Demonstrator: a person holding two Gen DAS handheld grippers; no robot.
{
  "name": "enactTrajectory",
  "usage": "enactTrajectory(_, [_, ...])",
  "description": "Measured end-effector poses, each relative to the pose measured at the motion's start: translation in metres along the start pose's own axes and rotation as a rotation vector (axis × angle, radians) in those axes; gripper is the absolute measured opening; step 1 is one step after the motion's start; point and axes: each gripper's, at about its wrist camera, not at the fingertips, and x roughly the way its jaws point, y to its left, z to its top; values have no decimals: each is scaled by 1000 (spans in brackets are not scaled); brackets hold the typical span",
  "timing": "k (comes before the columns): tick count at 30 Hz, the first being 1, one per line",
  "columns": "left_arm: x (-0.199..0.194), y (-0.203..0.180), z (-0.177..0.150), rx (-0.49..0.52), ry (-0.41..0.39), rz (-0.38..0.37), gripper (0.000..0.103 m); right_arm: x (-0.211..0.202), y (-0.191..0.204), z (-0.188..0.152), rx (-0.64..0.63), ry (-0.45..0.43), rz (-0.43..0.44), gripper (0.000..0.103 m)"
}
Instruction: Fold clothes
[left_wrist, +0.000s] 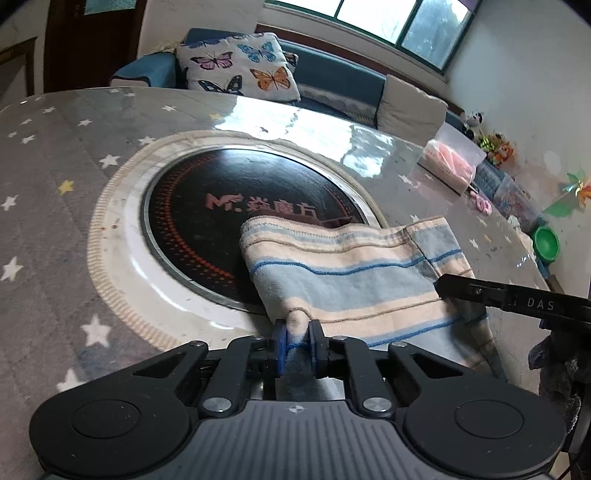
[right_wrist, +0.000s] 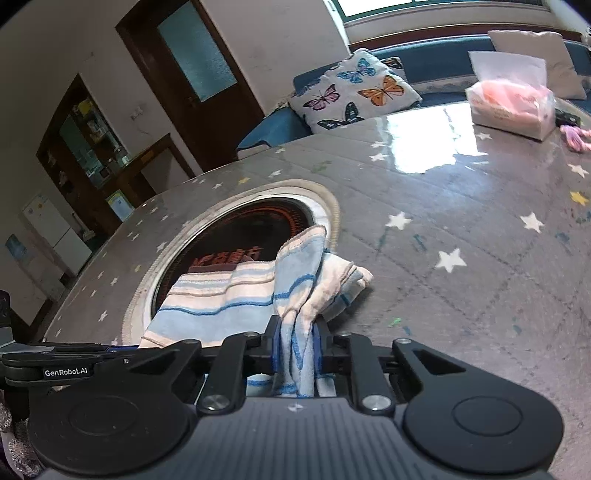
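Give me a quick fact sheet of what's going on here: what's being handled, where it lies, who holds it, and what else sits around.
Item handled: striped towel, blue and cream
Where it lies: on the star-print table, partly over the round black hotplate
Left gripper: shut on a near corner of the towel
Right gripper: shut on a bunched edge of the towel
Fold state: part folded, right side rumpled
Also on table: pink tissue pack
Behind the table: butterfly cushion on a blue sofa

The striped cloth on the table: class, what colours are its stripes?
The striped cloth has pale blue and cream bands with thin darker blue lines, clearest in the left wrist view.
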Motion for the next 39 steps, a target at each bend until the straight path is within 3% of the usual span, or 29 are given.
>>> enactTrajectory(11, [-53, 66, -7, -94, -75, 65, 10, 46, 75, 22, -88, 82, 110, 14])
enactTrajectory(23, [-114, 167, 11, -213, -182, 256, 9, 132, 206, 52, -237, 148, 287, 14])
enactTrajectory(32, [-126, 221, 38, -266, -220, 374, 9, 195, 264, 75, -284, 184, 349, 14])
enactTrajectory(39, [-111, 248, 42, -315, -189, 417, 10, 231, 281, 79, -330, 199, 328, 15])
